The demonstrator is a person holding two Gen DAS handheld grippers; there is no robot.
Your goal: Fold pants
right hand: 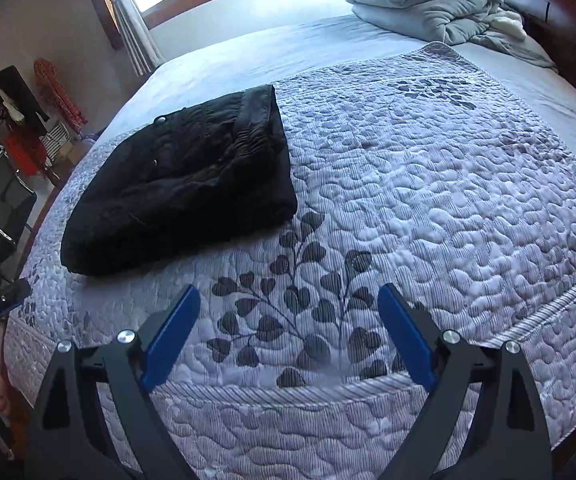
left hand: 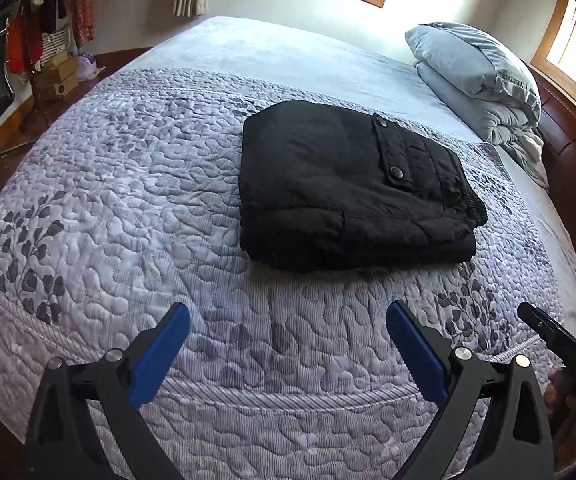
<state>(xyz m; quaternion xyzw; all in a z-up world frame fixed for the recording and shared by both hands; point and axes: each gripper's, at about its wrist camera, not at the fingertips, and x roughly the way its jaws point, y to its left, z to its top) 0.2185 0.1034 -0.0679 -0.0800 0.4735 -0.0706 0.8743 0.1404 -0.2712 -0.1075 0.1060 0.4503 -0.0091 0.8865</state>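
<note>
Black pants [left hand: 352,188] lie folded in a compact bundle on the quilt [left hand: 128,184], both hand-held grippers held clear of them.

In the left wrist view the pants sit at about 1 o'clock from the left hand-held gripper [left hand: 288,320], snap-buttoned pocket flap facing up, resting on the grey leaf-patterned quilt that covers the bed. That gripper's blue fingers [left hand: 160,356] stand wide apart with only quilt between them. In the right wrist view the bundle [right hand: 184,184] lies at about 10 o'clock from the right hand-held gripper [right hand: 290,300], whose jaws are likewise spread wide over a printed leaf sprig [right hand: 288,320], gripping nothing. A pile of pale blue bedding [left hand: 480,76] sits at 2 o'clock near the wooden headboard [left hand: 568,144], well apart from the pants.
</note>
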